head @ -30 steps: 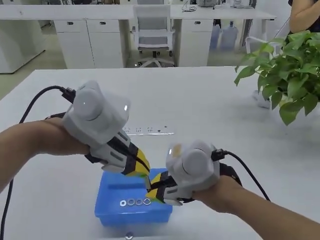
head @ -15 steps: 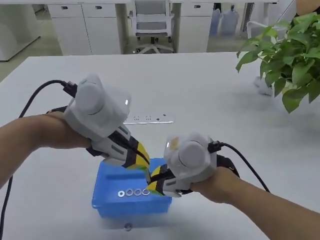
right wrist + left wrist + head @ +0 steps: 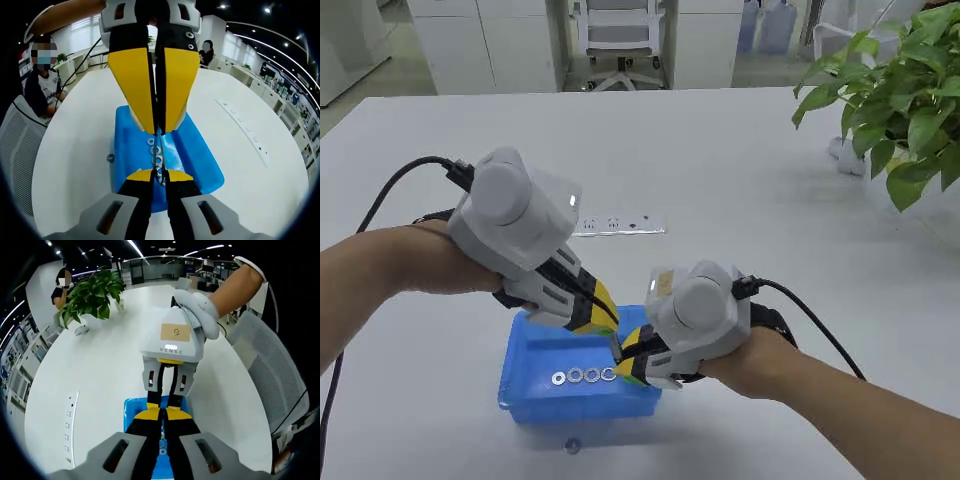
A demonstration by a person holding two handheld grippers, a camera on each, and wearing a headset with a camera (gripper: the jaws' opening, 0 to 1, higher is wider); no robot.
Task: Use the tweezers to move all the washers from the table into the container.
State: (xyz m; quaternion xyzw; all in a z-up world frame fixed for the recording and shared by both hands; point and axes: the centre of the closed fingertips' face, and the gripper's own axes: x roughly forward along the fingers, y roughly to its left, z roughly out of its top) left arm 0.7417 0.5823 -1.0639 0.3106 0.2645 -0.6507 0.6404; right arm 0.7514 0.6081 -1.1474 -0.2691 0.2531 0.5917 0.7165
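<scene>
Head view: left claw (image 3: 607, 321) and right claw (image 3: 626, 366) narrow over container (image 3: 525, 352); washer (image 3: 572, 446) outside rim.

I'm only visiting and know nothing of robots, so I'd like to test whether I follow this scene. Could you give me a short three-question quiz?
1. How many washers lie inside the blue container?
2. True or false: one washer lies on the table, outside the container.
3. The left tongs and right tongs point tip to tip above which thing? A) the container B) a power strip C) a potted plant

Key: 1. four; 2. true; 3. A
</scene>
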